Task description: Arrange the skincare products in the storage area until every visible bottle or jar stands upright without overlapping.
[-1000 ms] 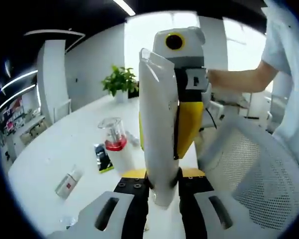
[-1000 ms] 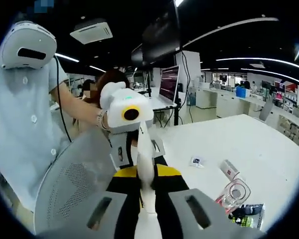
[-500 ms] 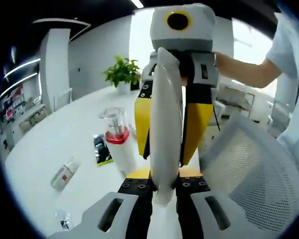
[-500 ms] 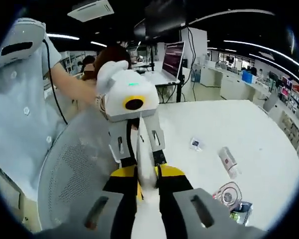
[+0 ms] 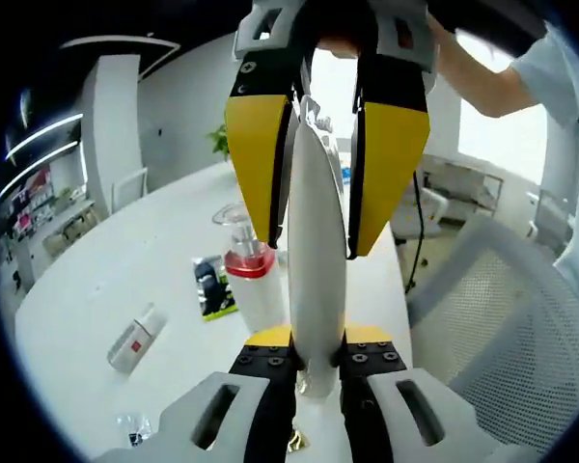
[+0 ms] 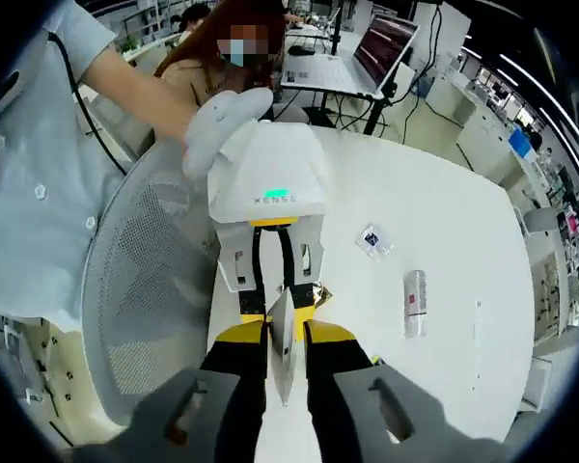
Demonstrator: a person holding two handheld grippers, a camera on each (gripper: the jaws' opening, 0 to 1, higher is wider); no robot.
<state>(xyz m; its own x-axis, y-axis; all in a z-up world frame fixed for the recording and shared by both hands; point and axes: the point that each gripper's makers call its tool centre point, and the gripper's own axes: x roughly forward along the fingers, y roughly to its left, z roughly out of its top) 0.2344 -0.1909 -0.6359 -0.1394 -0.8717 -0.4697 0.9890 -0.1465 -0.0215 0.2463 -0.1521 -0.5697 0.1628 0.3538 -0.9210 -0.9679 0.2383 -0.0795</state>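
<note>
A white squeeze tube (image 5: 316, 241) stands upright between my two grippers. My left gripper (image 5: 317, 340) is shut on its lower end. From above, my right gripper (image 5: 315, 249) reaches down, its yellow jaws pressed against both sides of the tube's upper part. In the right gripper view the tube (image 6: 283, 338) shows edge-on between my right gripper's (image 6: 285, 336) jaws, with my left gripper (image 6: 283, 305) just beyond. On the white table (image 5: 96, 289) stand a red-banded bottle with a clear cap (image 5: 248, 265) and lie a small red-labelled tube (image 5: 135, 338) and a dark sachet (image 5: 211, 285).
A grey mesh chair back (image 6: 145, 289) is close on the left of the right gripper view, with a person's arm and shirt beside it. A small sachet (image 6: 373, 241) and the red-labelled tube (image 6: 415, 301) lie on the table (image 6: 463, 222). Another sachet (image 5: 130, 426) lies near the front.
My right gripper has come closer and higher over the tube, its jaws now around the upper part. The tube has turned from broadside to edge-on. Both views shifted with the hands.
</note>
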